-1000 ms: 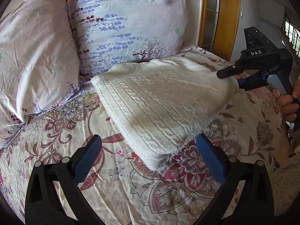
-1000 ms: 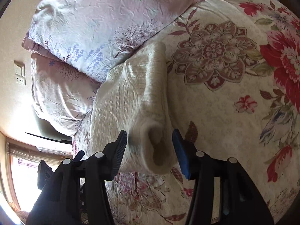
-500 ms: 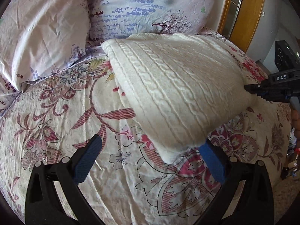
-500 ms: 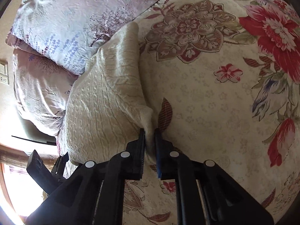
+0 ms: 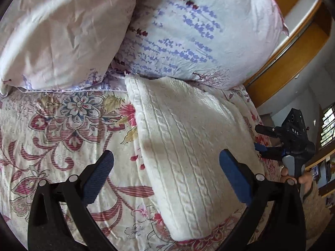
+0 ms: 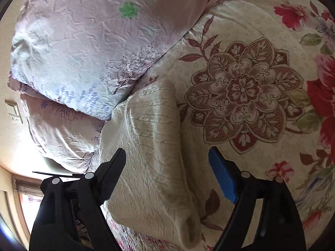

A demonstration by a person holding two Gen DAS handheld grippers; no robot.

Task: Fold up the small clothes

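Your cream cable-knit sweater (image 5: 188,146) lies folded into a long bundle on the bed (image 5: 62,125). One short end is tucked right up against the purple flower pillow (image 5: 188,31) at the head of the bed. The other short end points back toward you. So the long way of the bundle runs from the pillows down the bed, a bit slanted. The knitted ropes in the wool run the same way as the long side. In the right wrist view the near end looks thick and rounded, with a soft fold mouth in it.

Your left tool (image 5: 165,173) is wide open and grips nothing. Its right blue pad sits over the sweater, and its left pad is over the flowered bedspread. Whether they touch the cloth I cannot tell.

Your right tool (image 6: 167,171) has just been opening, and its jaws now stand far apart. The near end of the sweater lies between them, but the pads do not press on it.

In the left wrist view your right tool shows by the sweater's right edge, with a hand (image 5: 297,179) on its handle. White letters on it read "DAS".

A second, pinker pillow (image 5: 62,31) lies beside the first.
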